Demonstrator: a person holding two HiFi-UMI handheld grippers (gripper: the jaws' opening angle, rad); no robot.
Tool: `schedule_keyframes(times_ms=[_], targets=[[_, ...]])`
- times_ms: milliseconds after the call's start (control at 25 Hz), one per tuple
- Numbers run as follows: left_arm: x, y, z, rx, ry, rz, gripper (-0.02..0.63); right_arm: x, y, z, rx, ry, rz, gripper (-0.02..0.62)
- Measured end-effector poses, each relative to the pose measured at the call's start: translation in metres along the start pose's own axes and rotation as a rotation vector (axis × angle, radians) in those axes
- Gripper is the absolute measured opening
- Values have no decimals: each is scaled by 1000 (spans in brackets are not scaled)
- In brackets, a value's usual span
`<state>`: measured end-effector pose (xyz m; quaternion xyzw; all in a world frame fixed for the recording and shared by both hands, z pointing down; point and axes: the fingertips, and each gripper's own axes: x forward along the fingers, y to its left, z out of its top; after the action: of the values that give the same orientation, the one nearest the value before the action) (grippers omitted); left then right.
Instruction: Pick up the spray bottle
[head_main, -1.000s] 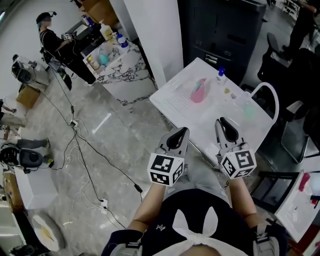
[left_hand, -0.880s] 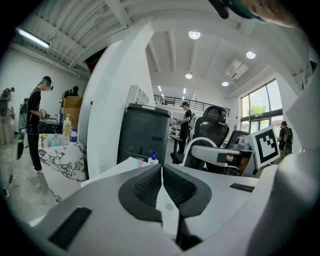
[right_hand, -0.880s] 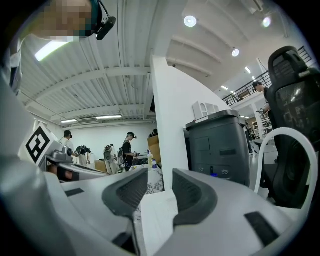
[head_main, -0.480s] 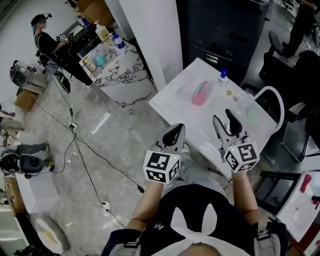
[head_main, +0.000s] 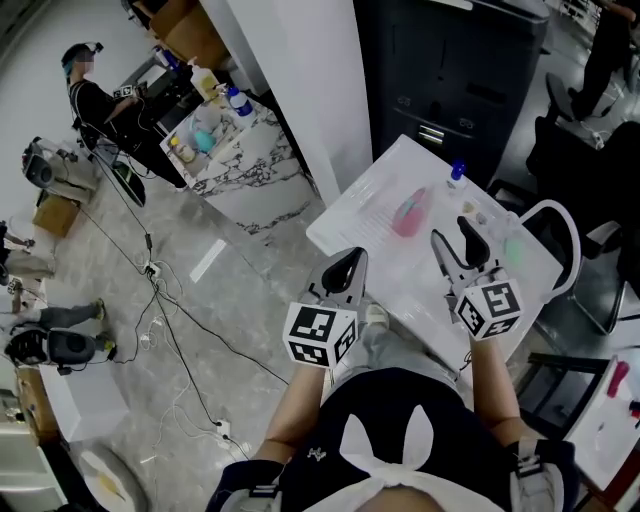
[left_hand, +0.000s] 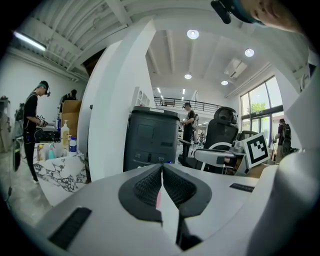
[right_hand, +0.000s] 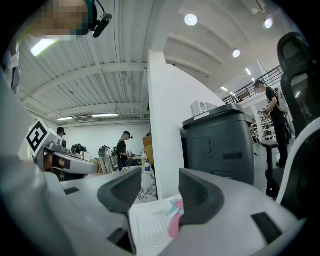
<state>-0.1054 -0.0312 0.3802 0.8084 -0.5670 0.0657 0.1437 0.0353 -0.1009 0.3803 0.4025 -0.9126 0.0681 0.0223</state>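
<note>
Both forearms reach forward from torso, side by side. Left gripper (head_main: 347, 262) at near edge of white table (head_main: 350, 215), jaws pressed together, empty. Right gripper (head_main: 455, 236) over table, held level — jaws have just been opening, now wide, nothing between them. Spray bottle (head_main: 410, 212) on table ahead of right gripper, a little to its left, apart from both — pink body, teal head, apparently lying on its side.

Head view high, steeply down on white table (head_main: 360, 212), left gripper view and right gripper view low, near level, sharing dark cabinet (head_main: 450, 70) beyond.
</note>
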Motion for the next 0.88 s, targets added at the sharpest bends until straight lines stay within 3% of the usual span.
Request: schedule_keyframes(times_ms=[880], targets=[[66,40,-7,-16,75,-32,32,58,-41,-31,20,78,11,218]])
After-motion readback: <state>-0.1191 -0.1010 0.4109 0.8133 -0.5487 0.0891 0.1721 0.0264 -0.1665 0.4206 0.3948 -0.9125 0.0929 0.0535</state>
